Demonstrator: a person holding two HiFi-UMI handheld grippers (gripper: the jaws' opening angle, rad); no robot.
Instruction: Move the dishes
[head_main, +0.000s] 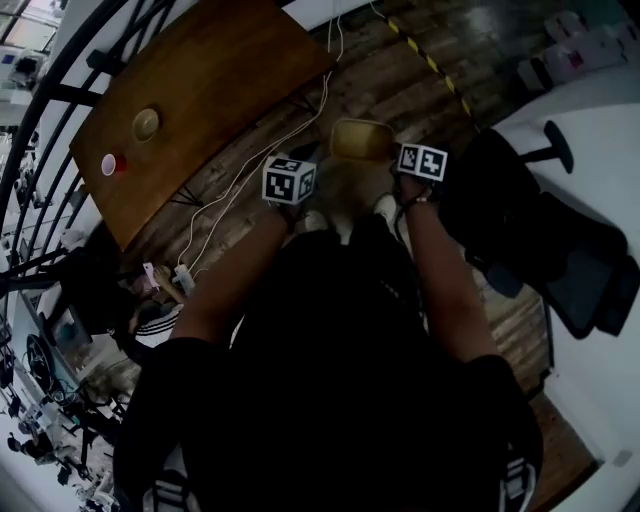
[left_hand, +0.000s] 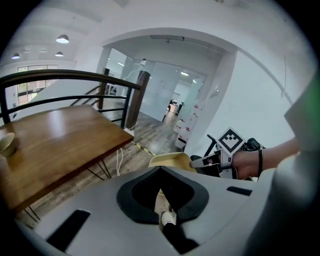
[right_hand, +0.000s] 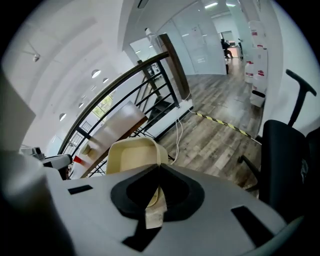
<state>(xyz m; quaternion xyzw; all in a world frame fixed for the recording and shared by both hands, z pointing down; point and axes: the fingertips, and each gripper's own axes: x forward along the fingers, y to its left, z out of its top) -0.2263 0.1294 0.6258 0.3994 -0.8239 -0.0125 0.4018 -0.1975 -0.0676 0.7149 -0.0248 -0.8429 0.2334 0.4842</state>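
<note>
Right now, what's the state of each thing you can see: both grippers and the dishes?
Left gripper: jaws together, nothing between them.
Right gripper: shut on the rim of the tan dish.
Tan dish: empty, held in the air, away from the wooden table.
Bowl: upright on the wooden table.
Red cup: upright on the wooden table near the bowl, contents not visible.

Cream dish (head_main: 362, 140), brown table (head_main: 200, 90), red cup (head_main: 112, 164)
</note>
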